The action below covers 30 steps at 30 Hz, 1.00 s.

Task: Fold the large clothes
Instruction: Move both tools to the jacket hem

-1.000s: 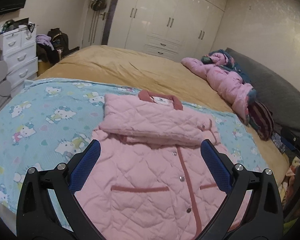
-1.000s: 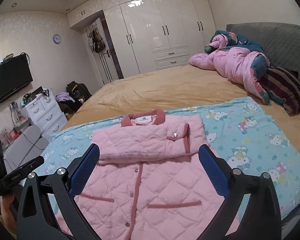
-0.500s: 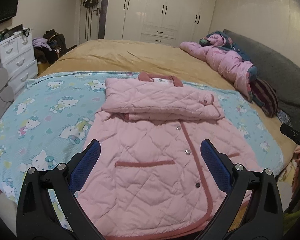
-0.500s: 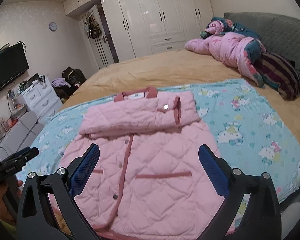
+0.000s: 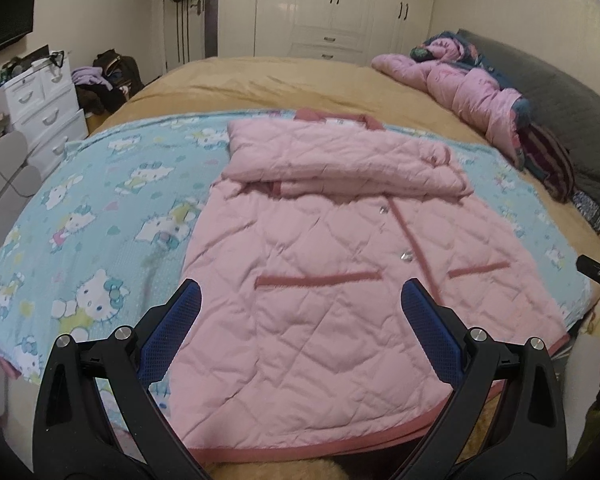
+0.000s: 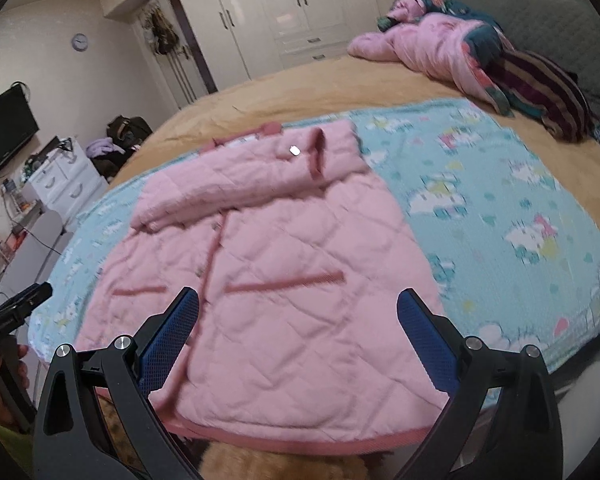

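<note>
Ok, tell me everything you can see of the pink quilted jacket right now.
The pink quilted jacket lies flat, front up, on the blue cartoon-print blanket on the bed. Padded fabric with diamond stitching, darker pink trim on collar, pockets, placket and hem, silver snaps. Sleeves are folded across the chest below the collar. Its hem reaches the bed's near edge. Both grippers are open and neither is holding it.

White wardrobe (image 5: 328, 8), drawer chest (image 5: 44, 100), crumpled pink quilt (image 5: 460, 84) on bed.

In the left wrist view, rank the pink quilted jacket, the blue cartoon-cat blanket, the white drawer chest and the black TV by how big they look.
1. Blue cartoon-cat blanket, though the jacket hides part of it.
2. Pink quilted jacket; it lies nearest the camera, so these two are close.
3. White drawer chest.
4. Black TV, cut off at the frame edge, so unsure.
</note>
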{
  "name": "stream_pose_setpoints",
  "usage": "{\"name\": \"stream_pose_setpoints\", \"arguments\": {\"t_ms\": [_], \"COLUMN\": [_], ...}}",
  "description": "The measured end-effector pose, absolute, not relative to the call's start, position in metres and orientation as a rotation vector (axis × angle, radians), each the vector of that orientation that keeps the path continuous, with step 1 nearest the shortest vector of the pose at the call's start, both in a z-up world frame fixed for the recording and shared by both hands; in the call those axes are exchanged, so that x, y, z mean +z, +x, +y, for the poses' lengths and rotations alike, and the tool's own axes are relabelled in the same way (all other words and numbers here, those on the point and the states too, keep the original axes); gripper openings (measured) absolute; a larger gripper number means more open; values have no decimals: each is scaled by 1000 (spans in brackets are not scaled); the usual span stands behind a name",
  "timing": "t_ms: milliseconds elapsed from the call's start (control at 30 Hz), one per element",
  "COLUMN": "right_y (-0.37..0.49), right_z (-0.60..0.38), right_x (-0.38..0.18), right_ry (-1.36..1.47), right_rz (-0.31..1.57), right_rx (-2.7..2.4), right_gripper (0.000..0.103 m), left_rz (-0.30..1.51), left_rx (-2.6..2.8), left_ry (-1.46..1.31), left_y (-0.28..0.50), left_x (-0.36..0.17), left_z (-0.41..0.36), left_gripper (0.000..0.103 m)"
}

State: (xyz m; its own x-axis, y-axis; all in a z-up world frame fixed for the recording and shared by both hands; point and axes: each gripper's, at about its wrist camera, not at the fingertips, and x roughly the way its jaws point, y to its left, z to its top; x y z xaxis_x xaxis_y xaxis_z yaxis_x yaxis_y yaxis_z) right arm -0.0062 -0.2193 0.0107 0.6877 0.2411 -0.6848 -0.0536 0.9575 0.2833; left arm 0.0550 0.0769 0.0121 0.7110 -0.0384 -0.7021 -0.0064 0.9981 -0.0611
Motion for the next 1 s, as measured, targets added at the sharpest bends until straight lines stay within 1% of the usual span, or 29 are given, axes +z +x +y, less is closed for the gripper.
{"name": "stream_pose_setpoints", "arguments": {"t_ms": [333,533,767,1000], "right_y": [-15,-17,-17,-17], "right_z": [-258,-270,-279,-284], "right_x": [-39,-60,-76,-87], "right_ry": [262,270,284,300], "right_rz": [900,950,986,1017], "right_rx": [98,67,52,56], "right_gripper": [99,99,99,99], "left_rz": [864,922,1008,1054], "left_rx": [52,119,103,-74], "left_ry": [-45,-77,-235,-359], "left_y": [54,48,35,32], "left_x": [-23,-45,-72,-98], "left_z": [103,142,187,178], "left_gripper": [94,94,94,94]}}
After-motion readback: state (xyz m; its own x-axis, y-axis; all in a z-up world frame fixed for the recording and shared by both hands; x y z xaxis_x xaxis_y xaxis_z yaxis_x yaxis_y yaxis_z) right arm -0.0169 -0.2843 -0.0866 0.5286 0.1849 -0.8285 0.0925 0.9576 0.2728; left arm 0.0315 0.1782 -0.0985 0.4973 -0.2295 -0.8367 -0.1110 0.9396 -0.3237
